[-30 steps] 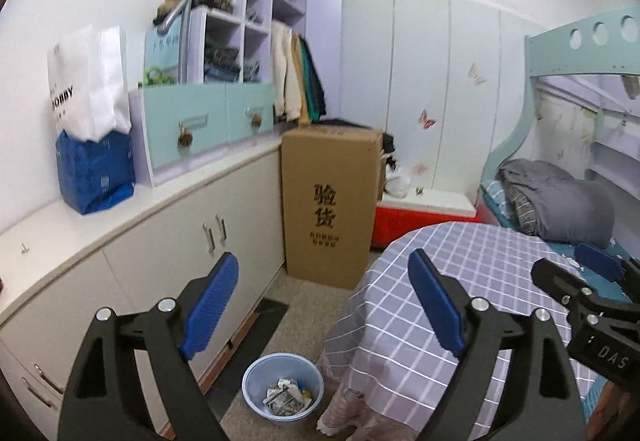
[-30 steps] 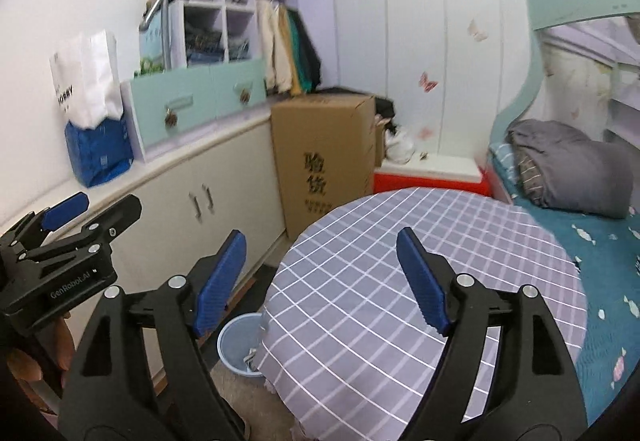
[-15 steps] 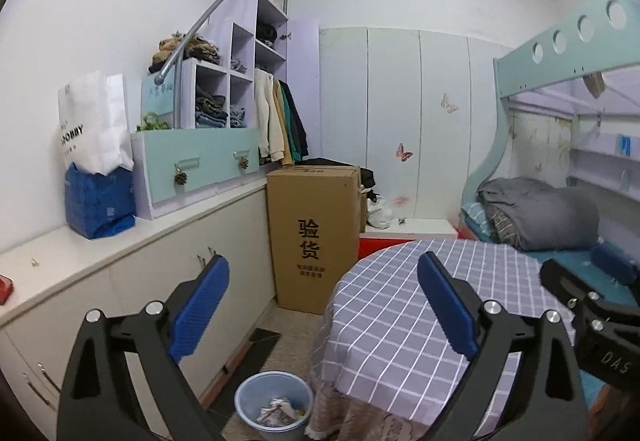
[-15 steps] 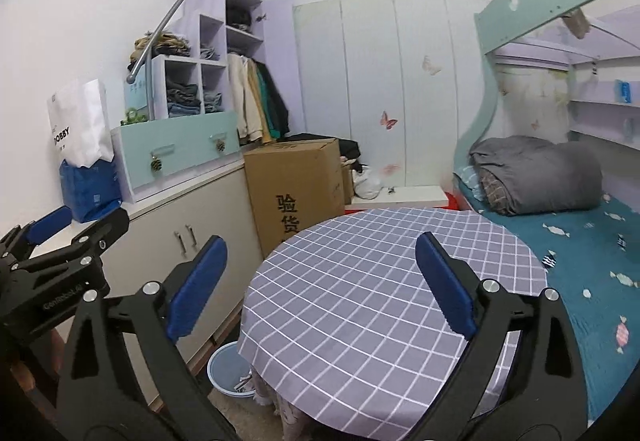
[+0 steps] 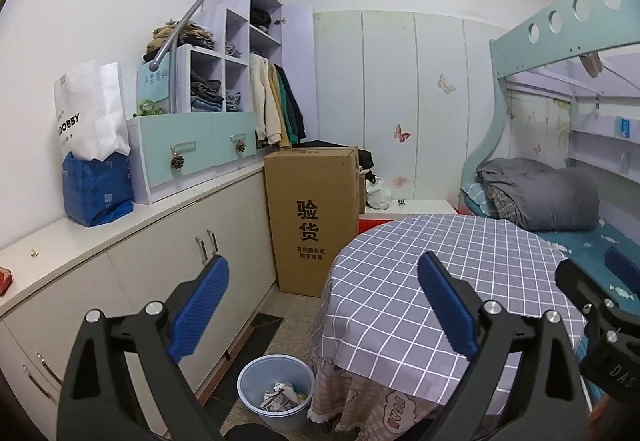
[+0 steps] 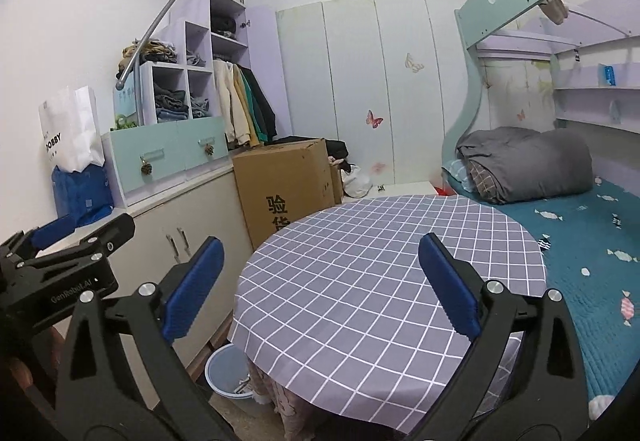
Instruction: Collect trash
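A light blue waste bin [image 5: 276,385] stands on the floor between the cabinet and the round table, with crumpled paper trash [image 5: 282,397] inside. It also shows in the right wrist view [image 6: 228,369], partly hidden by the tablecloth. My left gripper [image 5: 322,307] is open and empty, held high above the bin. My right gripper [image 6: 320,287] is open and empty above the round table with the grey checked cloth [image 6: 384,273]. The left gripper body shows at the left edge of the right wrist view [image 6: 60,269].
A long white cabinet [image 5: 132,281] runs along the left wall with a blue bag [image 5: 96,189] and drawers on it. A tall cardboard box [image 5: 312,217] stands beyond the table. A bunk bed [image 6: 560,209] with a grey duvet is on the right.
Both grippers have risen and pulled back, so the views show more of the room and ceiling. The bin sits lower in both views. Both stay open.
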